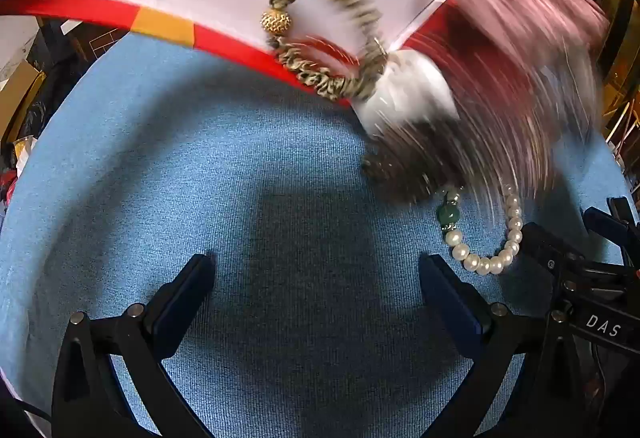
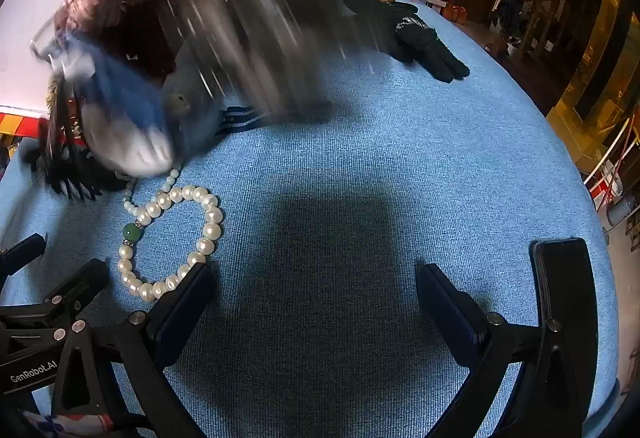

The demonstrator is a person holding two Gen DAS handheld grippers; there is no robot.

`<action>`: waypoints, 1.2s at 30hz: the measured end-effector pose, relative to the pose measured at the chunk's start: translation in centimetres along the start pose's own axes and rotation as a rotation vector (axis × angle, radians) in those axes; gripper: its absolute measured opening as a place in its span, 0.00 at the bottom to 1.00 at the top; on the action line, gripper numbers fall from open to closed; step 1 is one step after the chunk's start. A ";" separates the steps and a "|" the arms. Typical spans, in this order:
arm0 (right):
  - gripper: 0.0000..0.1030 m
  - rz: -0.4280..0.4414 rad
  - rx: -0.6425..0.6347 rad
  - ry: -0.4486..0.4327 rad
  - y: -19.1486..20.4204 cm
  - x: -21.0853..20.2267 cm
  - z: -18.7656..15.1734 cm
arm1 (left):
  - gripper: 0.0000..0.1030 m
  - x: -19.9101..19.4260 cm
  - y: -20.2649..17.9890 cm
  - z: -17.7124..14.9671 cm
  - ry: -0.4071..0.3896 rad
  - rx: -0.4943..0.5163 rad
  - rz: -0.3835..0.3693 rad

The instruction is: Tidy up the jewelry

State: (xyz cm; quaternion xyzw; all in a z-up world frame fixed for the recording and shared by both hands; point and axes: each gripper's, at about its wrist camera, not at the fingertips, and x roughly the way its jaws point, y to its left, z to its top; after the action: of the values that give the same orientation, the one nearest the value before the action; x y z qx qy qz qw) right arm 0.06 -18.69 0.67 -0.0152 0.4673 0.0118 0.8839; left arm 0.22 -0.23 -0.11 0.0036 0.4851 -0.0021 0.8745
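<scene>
A pearl bracelet [image 2: 172, 242] with a green bead lies on the blue cloth just left of my right gripper [image 2: 314, 280], which is open and empty. The bracelet also shows in the left wrist view [image 1: 486, 238], right of my open, empty left gripper [image 1: 316, 272]. A braided gold bracelet [image 1: 328, 38] with a gold ball lies half on the edge of a red-rimmed white box [image 1: 168, 24]. A blurred gloved hand in a fur-cuffed sleeve [image 1: 500, 86] hovers between the two bracelets.
The blue cloth [image 2: 360, 158] covers the round table. A black knit glove [image 2: 416, 34] lies at the far side. A dark fringed item [image 2: 72, 174] sits under the blurred hand [image 2: 132, 106]. The room's furniture lies beyond the table edge.
</scene>
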 end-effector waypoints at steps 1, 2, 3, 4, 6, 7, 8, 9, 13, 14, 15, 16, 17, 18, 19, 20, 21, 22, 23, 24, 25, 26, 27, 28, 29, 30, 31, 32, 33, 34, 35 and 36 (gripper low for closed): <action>1.00 0.000 0.000 0.000 0.0 0.0 0.0 | 1.00 0.0 0.0 0.0 0.000 0.000 0.000; 1.00 0.000 0.000 0.000 0.1 0.0 0.0 | 1.00 0.1 0.0 0.0 0.000 0.000 0.000; 1.00 0.000 0.000 0.000 -0.1 -0.1 0.1 | 1.00 0.1 -0.1 0.1 0.000 0.000 0.000; 1.00 0.000 0.000 0.000 0.0 -0.1 0.1 | 1.00 0.1 -0.1 0.1 0.000 0.000 0.000; 1.00 0.000 0.000 0.000 -0.2 -0.1 0.0 | 1.00 0.1 -0.1 0.1 0.000 0.000 -0.001; 1.00 0.000 0.000 0.000 -0.1 -0.1 0.0 | 1.00 0.1 -0.1 0.1 0.000 0.000 -0.001; 1.00 0.000 0.000 0.000 -0.1 0.0 0.0 | 1.00 0.1 -0.1 0.1 0.000 0.000 0.000; 1.00 0.000 0.001 0.000 -0.1 0.0 0.0 | 1.00 0.1 -0.1 0.1 0.000 0.000 0.000; 1.00 0.000 0.000 0.000 -0.1 0.0 0.0 | 1.00 0.1 -0.1 0.0 0.000 0.000 0.000; 1.00 0.000 0.000 0.000 0.0 0.0 0.0 | 1.00 0.1 -0.1 0.0 0.000 0.000 0.000; 1.00 0.000 0.000 0.000 0.0 0.0 0.0 | 1.00 0.1 -0.1 0.0 0.000 0.000 0.000; 1.00 0.000 0.000 0.000 0.0 0.0 0.0 | 1.00 0.1 -0.1 0.0 0.000 0.000 0.000; 1.00 0.000 0.000 0.000 0.0 0.0 0.0 | 1.00 0.0 -0.1 0.0 0.000 0.000 0.000; 1.00 0.000 0.000 0.000 0.0 0.0 0.0 | 1.00 0.1 -0.1 0.0 -0.001 0.000 0.001; 1.00 0.000 0.000 0.000 0.1 0.0 0.0 | 1.00 0.1 -0.1 0.0 -0.001 0.000 0.000; 1.00 0.000 0.000 0.000 0.1 0.0 0.0 | 1.00 -0.2 0.3 0.3 -0.001 0.000 0.000; 1.00 0.000 0.000 0.000 0.1 0.0 0.0 | 1.00 -0.2 0.3 0.3 -0.001 0.000 0.000; 1.00 -0.001 0.001 -0.001 0.1 0.0 0.0 | 1.00 -0.2 0.3 0.3 -0.001 0.000 0.000; 1.00 -0.001 0.001 -0.001 0.2 0.0 0.0 | 1.00 -0.2 0.3 0.3 0.000 0.000 0.000; 1.00 -0.001 0.001 -0.001 0.2 0.1 0.0 | 1.00 -0.2 0.3 0.3 0.000 0.000 0.000; 1.00 -0.001 0.000 -0.001 0.2 0.1 0.0 | 1.00 -0.2 0.3 0.3 -0.001 0.000 0.000; 1.00 -0.001 0.000 -0.001 0.2 0.0 0.0 | 1.00 -0.2 0.3 0.3 0.000 0.000 0.000; 1.00 -0.001 0.001 0.000 0.2 0.0 0.0 | 1.00 -0.2 0.3 0.3 0.000 0.000 0.000; 1.00 -0.001 0.001 -0.001 0.2 0.0 0.0 | 1.00 -0.2 0.3 0.3 0.000 0.000 0.000; 1.00 -0.004 0.003 0.000 0.2 0.0 0.0 | 1.00 -0.2 0.3 0.3 -0.001 0.000 0.000; 1.00 -0.008 0.007 0.001 0.3 0.0 0.0 | 1.00 -0.2 0.3 0.3 0.000 0.000 0.000; 1.00 -0.008 0.011 0.001 0.2 0.1 0.1 | 1.00 -0.2 0.3 0.3 0.000 0.000 0.000; 1.00 -0.007 0.011 0.001 0.2 0.1 0.1 | 1.00 -0.2 0.3 0.3 0.000 0.000 0.000; 1.00 -0.005 0.009 0.002 0.3 0.1 0.1 | 1.00 -0.2 0.3 0.3 0.000 0.000 0.000; 1.00 -0.001 0.006 0.006 0.2 0.1 0.2 | 1.00 -0.2 0.3 0.3 0.000 0.000 0.000; 1.00 0.006 0.003 0.013 0.2 0.0 0.1 | 1.00 -0.2 0.3 0.3 0.000 0.000 0.000; 1.00 0.018 -0.001 0.025 0.0 0.0 0.1 | 1.00 -0.2 0.3 0.3 0.000 -0.003 0.001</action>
State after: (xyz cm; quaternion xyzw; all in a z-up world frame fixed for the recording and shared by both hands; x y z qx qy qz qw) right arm 0.18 -18.65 0.75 -0.0113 0.4786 0.0198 0.8778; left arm 0.39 0.09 0.26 0.0024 0.4851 -0.0010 0.8745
